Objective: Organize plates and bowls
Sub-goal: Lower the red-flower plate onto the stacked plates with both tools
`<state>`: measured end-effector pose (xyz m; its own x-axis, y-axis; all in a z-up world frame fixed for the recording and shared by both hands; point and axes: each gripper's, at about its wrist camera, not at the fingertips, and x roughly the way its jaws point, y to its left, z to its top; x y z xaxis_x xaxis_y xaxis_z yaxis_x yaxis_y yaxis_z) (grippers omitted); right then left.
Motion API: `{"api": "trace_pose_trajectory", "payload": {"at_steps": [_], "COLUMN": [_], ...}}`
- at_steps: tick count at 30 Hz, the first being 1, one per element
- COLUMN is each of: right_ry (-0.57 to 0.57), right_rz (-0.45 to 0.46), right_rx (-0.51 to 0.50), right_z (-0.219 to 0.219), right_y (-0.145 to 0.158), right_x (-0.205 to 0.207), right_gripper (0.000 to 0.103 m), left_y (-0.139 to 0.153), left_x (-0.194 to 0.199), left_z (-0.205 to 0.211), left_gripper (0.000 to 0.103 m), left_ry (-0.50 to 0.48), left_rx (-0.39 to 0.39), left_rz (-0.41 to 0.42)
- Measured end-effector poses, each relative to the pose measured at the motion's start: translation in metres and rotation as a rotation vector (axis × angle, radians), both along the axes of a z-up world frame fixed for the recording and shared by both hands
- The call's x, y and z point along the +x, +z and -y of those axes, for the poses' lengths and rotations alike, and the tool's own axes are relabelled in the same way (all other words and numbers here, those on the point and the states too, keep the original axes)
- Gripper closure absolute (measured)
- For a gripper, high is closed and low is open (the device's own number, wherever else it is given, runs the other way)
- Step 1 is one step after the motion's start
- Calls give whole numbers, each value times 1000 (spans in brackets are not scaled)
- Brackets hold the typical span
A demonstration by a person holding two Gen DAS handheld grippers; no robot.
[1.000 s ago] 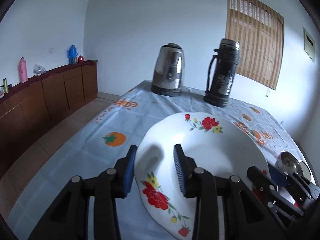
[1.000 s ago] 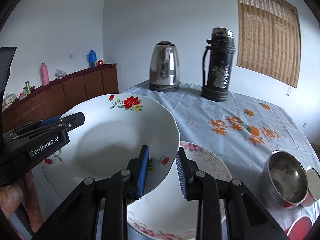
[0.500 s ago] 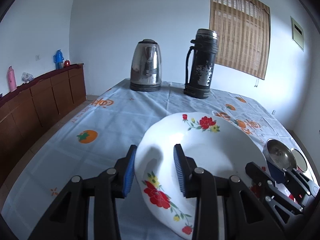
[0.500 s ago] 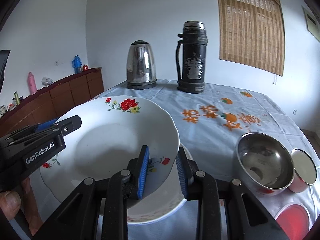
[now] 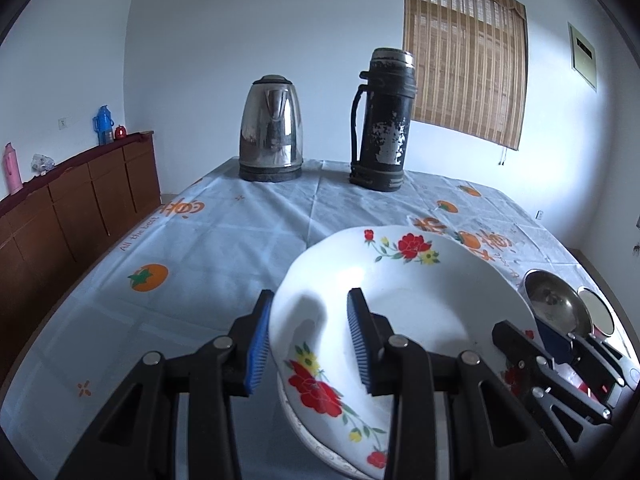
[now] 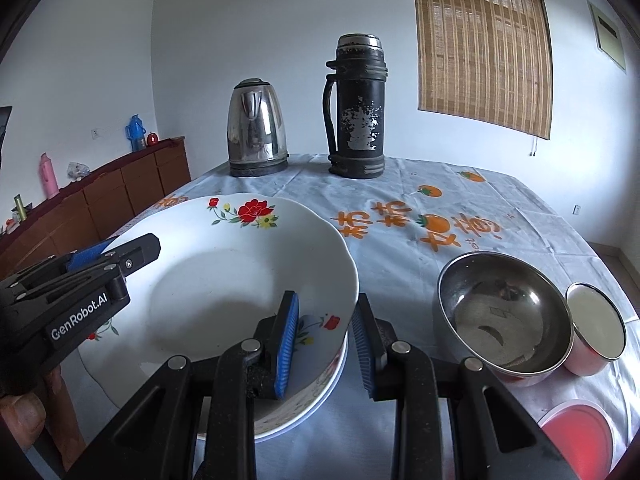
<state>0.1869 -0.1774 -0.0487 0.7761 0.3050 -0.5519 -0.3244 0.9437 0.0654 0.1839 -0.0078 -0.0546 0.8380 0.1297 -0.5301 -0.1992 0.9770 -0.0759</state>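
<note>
A white plate with red flowers (image 5: 420, 304) (image 6: 224, 280) sits on top of a second plate (image 6: 320, 396) whose rim shows below it (image 5: 324, 450). My left gripper (image 5: 308, 340) straddles the flowered plate's left rim, one blue pad on each side with a gap. My right gripper (image 6: 326, 344) straddles its right rim the same way. Both look open around the rim. A steel bowl (image 6: 504, 320) (image 5: 556, 308) stands to the right.
A steel kettle (image 5: 271, 128) and a black thermos (image 5: 382, 120) stand at the table's far end. A small cup (image 6: 596, 324) sits beside the steel bowl, a red lid (image 6: 576, 444) near the front right. A wooden sideboard (image 5: 80, 200) runs along the left.
Both grippers have carried the flowered plate to the right and lowered it onto the second plate. The jaws on both sides look slightly wider than before.
</note>
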Motion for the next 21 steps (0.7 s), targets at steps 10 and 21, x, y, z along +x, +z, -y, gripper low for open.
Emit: {"api": "trace_pose_trajectory", "payload": {"at_steps": [10,21], "right_ry": [-1,-2], "right_rz": [-20,-28], "right_rx": [-24,-36], "right_z": [-3,-6], "right_y": [-8,-13], "right_x": [4,5], "right_gripper": [74,74], "left_y": [-9,-15], "left_x": [5,8], "left_z": [-1,-3], "left_gripper": [69,69], "left_ry": [-10,-18], "left_rx": [-13,-19], "left_rz": [-20,-38]}}
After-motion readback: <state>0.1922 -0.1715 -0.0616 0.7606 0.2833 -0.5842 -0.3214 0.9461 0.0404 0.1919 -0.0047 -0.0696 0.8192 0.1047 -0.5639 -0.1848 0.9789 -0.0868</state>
